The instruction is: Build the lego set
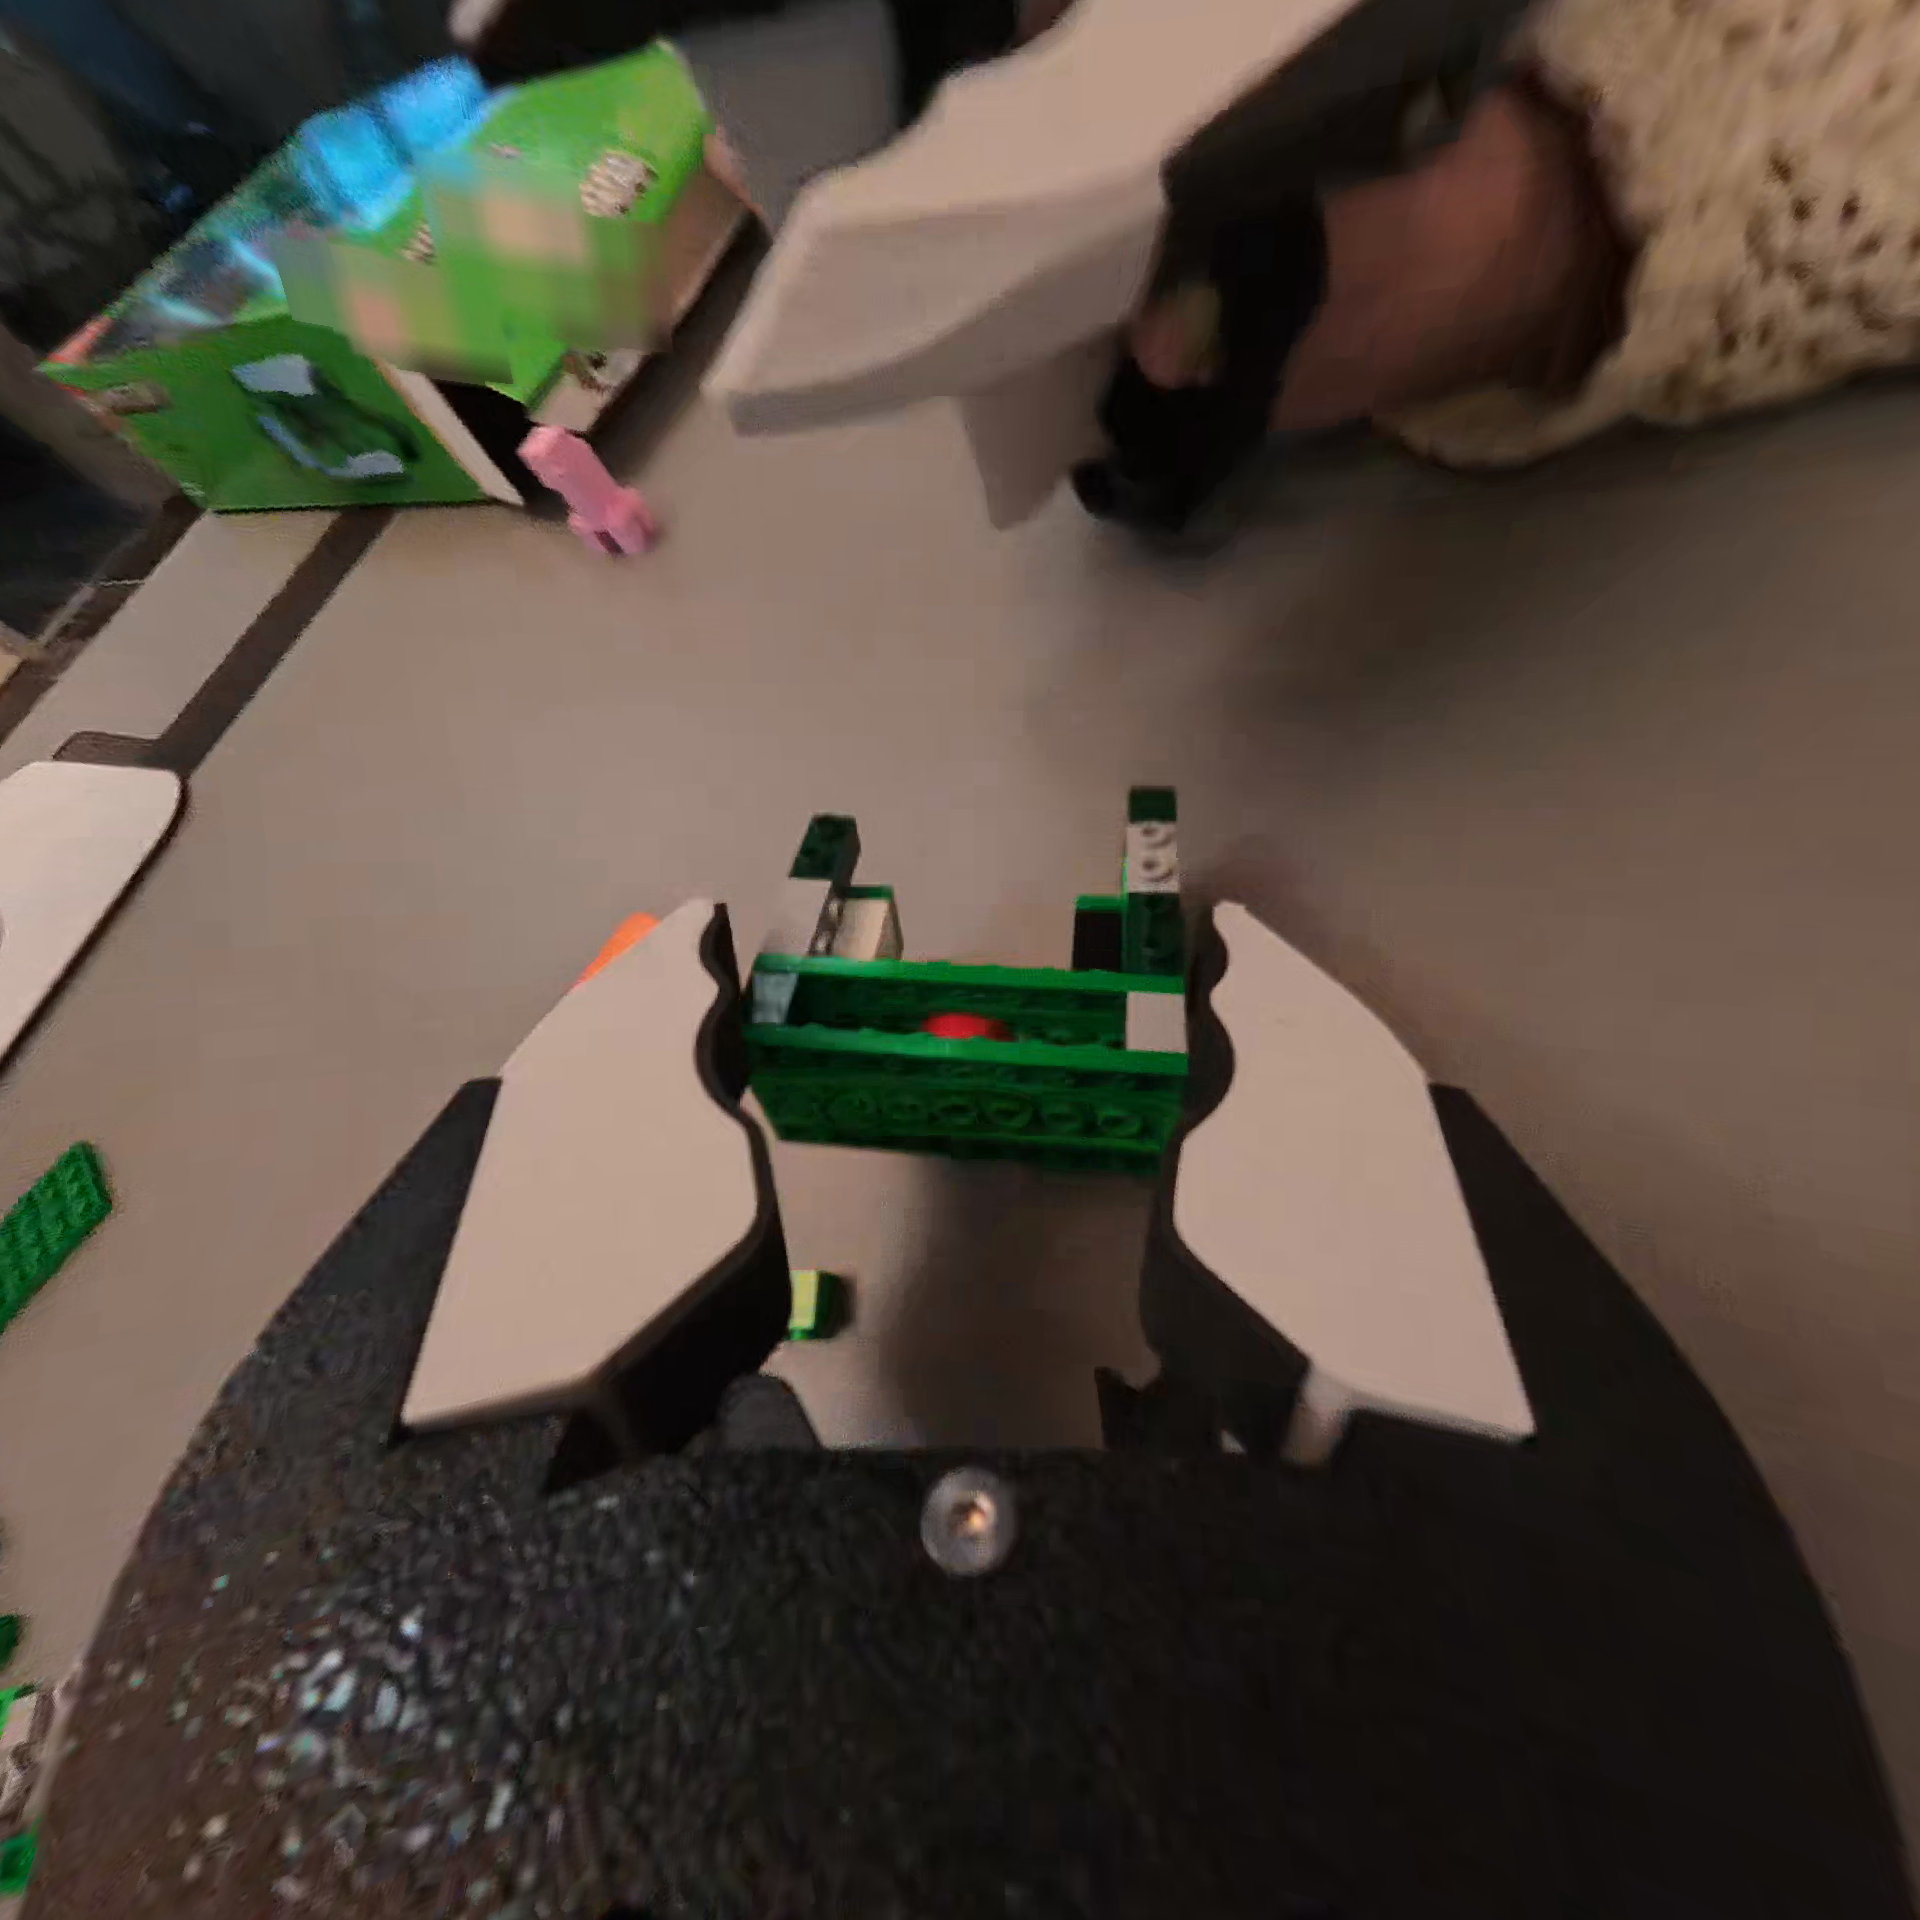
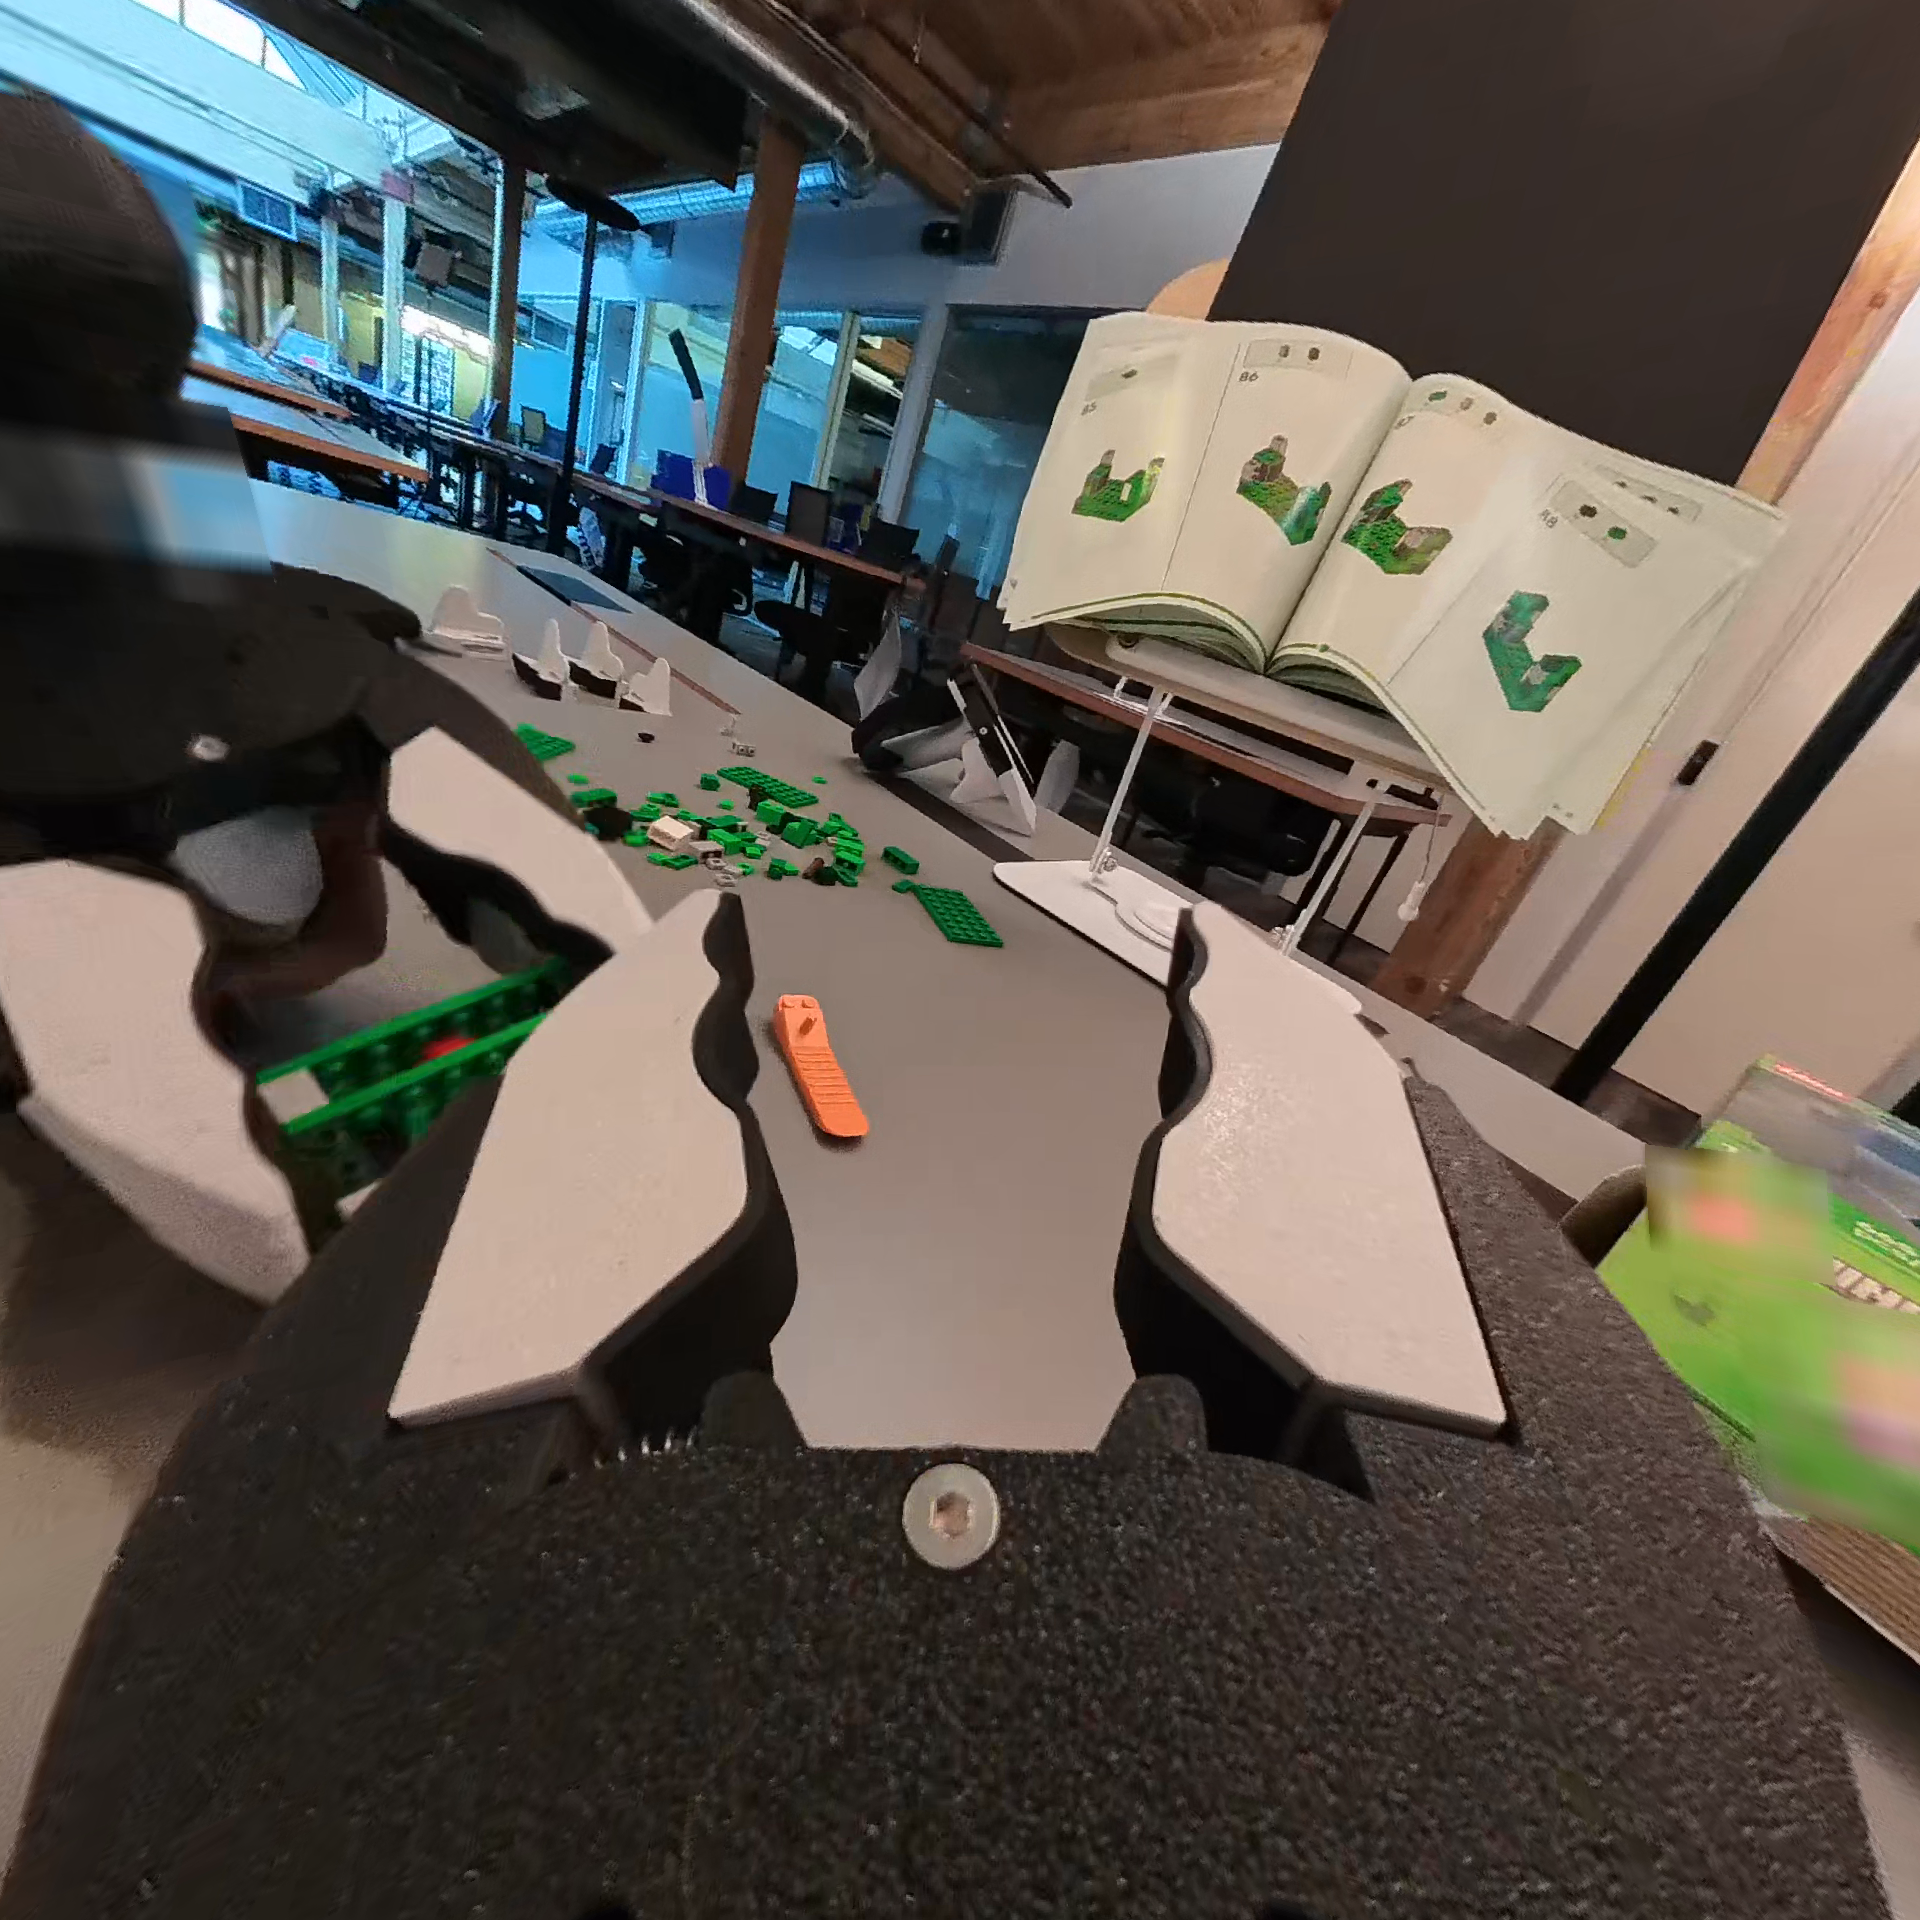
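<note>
My left gripper [image 1: 966, 997] is shut on a green lego build [image 1: 966, 1091], its fingertips pressed against both ends, and holds it just above the grey table [image 1: 1455, 831]. The build has stacked green plates, a red round piece inside and two short towers at the back. It also shows in the right wrist view [image 2: 416, 1049], at the left between the left gripper's fingers [image 2: 135, 1039]. My right gripper [image 2: 956, 935] is open and empty above the table. An orange brick separator [image 2: 821, 1070] lies on the table between its fingers. The right gripper [image 1: 1060, 457] shows blurred at the top of the left wrist view.
A pile of loose green bricks [image 2: 748, 821] and a green plate [image 2: 951, 914] lie farther along the table. An open instruction booklet [image 2: 1351, 520] rests on a white stand at the right. A green box [image 1: 364, 312] and a pink piece [image 1: 592, 499] sit at the far left.
</note>
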Available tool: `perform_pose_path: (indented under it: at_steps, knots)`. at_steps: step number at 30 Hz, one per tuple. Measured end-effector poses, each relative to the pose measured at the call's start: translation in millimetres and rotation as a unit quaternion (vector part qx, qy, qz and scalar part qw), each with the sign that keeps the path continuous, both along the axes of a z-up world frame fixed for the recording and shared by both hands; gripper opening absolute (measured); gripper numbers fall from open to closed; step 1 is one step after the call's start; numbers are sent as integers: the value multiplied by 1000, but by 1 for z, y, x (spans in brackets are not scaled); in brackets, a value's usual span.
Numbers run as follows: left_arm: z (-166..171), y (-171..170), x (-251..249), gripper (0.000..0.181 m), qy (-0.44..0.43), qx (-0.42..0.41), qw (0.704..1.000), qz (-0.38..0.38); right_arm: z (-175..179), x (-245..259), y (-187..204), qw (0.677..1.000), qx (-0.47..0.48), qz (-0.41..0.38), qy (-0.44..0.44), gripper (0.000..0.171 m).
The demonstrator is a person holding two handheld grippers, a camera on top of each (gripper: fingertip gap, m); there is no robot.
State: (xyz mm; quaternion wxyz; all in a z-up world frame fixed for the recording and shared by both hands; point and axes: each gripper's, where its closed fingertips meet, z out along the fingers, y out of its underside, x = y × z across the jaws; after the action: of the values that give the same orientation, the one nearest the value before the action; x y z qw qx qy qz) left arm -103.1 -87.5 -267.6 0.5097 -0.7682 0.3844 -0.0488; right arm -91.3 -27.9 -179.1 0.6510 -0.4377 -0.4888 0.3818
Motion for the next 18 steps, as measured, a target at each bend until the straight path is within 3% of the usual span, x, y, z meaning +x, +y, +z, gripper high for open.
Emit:
perform_pose_path:
  at_steps: [6, 10, 15, 18]
  knots:
    - [-15, -12, -8, 96, -5, -69, 997, -21, -2, -2, 1, 1000, -11, 7, 1, 76]
    - [-9, -14, -20, 112, -11, -64, 998, -27, -3, -5, 4, 1000, -25, 18, 5, 74]
    - [-22, -21, -20, 101, 4, -99, 994, -36, -4, -12, 17, 999, -46, 19, 11, 73]
    - [-21, -18, -18, 77, 7, -88, 996, -33, -2, -12, 20, 998, -57, 23, 24, 72]
